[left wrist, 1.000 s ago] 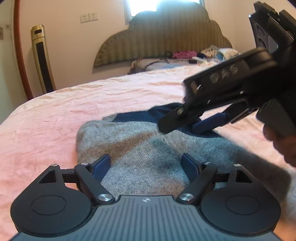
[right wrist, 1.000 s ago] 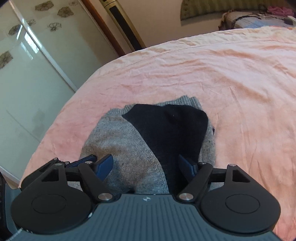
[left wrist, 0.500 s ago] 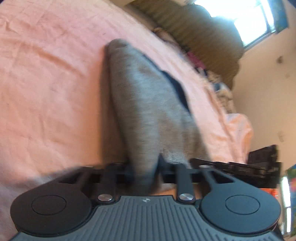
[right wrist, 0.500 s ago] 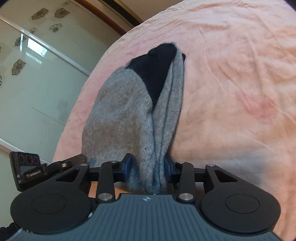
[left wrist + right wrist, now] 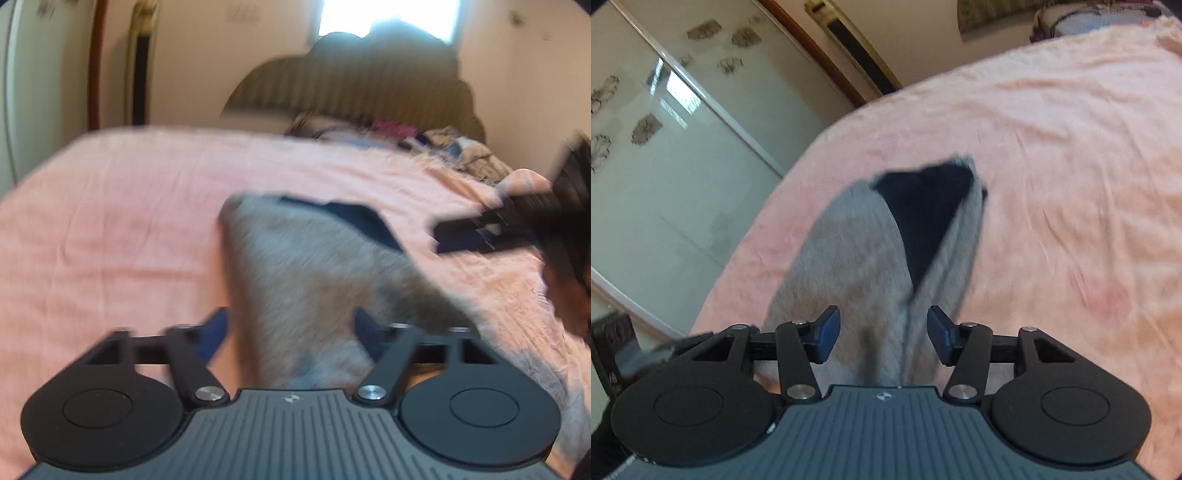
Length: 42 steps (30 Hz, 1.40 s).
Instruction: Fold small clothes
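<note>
A small grey knit garment with a dark navy part [image 5: 303, 266] lies folded lengthwise on the pink bedspread [image 5: 110, 221]. My left gripper [image 5: 291, 332] is open, its jaws standing either side of the garment's near end. In the right wrist view the same garment [image 5: 857, 266] runs away from me, navy patch at the far end. My right gripper [image 5: 882, 336] is open with the cloth's near end between its blue pads [image 5: 827, 332]. The right gripper also shows in the left wrist view [image 5: 517, 225], blurred, at the right.
The pink bedspread [image 5: 1052, 166] spreads wide around the garment. A padded headboard [image 5: 369, 81] and a heap of other clothes [image 5: 424, 140] are at the far end. Glass sliding doors [image 5: 665, 166] stand beyond the bed's left edge.
Both grippers were shut on the garment's near edge half a second ago. Both have opened now and the cloth rests on the bed, folded narrower than one second ago.
</note>
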Motion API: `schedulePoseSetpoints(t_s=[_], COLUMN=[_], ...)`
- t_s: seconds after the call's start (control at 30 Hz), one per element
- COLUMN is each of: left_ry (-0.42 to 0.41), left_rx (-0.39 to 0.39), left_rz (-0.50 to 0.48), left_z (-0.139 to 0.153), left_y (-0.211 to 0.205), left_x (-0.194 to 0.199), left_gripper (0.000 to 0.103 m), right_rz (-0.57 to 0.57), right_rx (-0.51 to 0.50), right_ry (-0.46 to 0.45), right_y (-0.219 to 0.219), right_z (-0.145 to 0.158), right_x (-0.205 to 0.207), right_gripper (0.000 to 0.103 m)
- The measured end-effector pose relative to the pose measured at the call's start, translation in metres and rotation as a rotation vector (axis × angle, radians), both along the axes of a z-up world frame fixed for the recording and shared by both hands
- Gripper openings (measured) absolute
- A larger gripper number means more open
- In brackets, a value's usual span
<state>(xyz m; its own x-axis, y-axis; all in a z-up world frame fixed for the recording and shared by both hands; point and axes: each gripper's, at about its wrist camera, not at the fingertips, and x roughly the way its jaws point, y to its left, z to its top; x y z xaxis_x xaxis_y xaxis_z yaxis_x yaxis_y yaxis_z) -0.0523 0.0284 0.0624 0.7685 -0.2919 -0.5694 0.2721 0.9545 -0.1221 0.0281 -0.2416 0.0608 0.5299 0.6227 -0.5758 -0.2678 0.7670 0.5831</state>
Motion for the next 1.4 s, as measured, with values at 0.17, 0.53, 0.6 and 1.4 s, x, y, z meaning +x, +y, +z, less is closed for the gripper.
schedulePoseSetpoints(t_s=[0.17,0.53,0.6,1.4], left_ry=[0.016,0.036,0.035,0.023], left_rx=[0.054,0.050,0.034,0.041], left_rz=[-0.124,-0.094,-0.097,-0.092], left_z=[-0.023,-0.056,-0.056,-0.058], left_y=[-0.040,-0.050,-0.048,-0.043], left_x=[0.015,0.020,0.020,0.014], left_gripper=[0.083,0.082,0.082,0.084], right_rz=[0.207,0.088,0.060,-0.044], right_rx=[0.072,0.021,0.091,-0.045], right_ry=[-0.026,0.200,0.242,0.064], right_y=[0.078,0.164,0.150,0.041], right_z=[0.027,-0.066,-0.075,-0.037], right_x=[0.070,0.200,0.205,0.094], right_gripper=[0.072,0.003,0.000,0.067])
